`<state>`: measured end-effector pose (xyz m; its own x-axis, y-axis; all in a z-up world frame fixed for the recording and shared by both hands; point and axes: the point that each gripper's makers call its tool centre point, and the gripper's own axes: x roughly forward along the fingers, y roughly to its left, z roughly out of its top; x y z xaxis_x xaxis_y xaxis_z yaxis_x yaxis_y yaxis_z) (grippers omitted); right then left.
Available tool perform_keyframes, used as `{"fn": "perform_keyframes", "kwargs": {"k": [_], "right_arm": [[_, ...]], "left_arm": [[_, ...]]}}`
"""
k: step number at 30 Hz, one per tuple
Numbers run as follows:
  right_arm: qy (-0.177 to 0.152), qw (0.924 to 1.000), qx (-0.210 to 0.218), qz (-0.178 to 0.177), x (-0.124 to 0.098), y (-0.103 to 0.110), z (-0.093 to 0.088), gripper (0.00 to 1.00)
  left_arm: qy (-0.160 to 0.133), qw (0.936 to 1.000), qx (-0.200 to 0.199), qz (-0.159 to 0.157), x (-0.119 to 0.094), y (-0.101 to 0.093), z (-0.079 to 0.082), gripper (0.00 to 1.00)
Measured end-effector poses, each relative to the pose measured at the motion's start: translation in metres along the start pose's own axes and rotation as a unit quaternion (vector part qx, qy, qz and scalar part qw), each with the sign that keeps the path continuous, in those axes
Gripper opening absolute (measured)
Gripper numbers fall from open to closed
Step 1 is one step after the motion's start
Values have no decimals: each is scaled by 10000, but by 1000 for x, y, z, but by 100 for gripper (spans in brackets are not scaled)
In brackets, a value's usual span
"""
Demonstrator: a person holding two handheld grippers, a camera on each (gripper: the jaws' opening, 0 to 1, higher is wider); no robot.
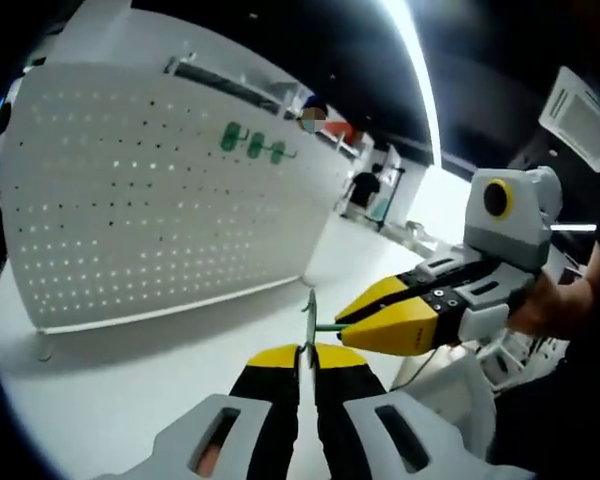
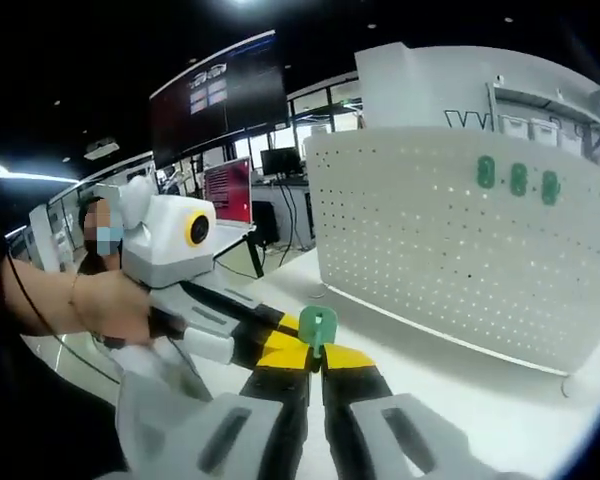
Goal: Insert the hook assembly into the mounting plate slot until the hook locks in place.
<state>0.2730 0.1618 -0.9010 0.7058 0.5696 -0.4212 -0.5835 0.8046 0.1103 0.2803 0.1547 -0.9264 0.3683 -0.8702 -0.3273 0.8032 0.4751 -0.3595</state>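
Office-like lab: monitors [image 2: 242, 188], desks [image 2: 280, 232], big wall screen [image 2: 218, 95].

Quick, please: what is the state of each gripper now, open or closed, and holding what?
Left gripper: closed on the green hook.
Right gripper: closed on the same green hook.

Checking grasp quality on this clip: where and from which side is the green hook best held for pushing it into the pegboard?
Probably by its flat green plate, edge-on from behind. The right gripper pinches it so, leaving the prongs free toward the white pegboard. The left gripper holds the hook too, both shut on it.
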Motion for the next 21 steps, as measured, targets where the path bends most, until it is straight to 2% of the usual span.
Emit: {"fn": "perform_keyframes", "kwargs": {"k": [5, 10, 14, 15, 19, 21], "right_arm": [[-91, 9998, -154, -60, -1, -1, 4, 1], [-187, 9998, 3, -30, -4, -4, 7, 2], [-546, 9983, 216, -35, -10, -7, 19, 10], [-641, 9974, 343, 4, -12, -6, 22, 11], [-843, 9960, 290, -86, -16, -4, 28, 11], [-936, 9950, 333, -96, -16, -2, 31, 10]], "left_arm": [[-37, 9999, 141, 35, 0, -1, 5, 1], [-70, 9999, 77, 56, 1, -1, 9, 1], [-192, 9994, -157, 239, 0, 6, 15, 1], [-195, 9993, -193, 270, -1, 8, 16, 1], [-401, 9974, -516, 296, -7, 14, 23, 1], [-416, 9974, -506, 296, -8, 13, 25, 1]]}}
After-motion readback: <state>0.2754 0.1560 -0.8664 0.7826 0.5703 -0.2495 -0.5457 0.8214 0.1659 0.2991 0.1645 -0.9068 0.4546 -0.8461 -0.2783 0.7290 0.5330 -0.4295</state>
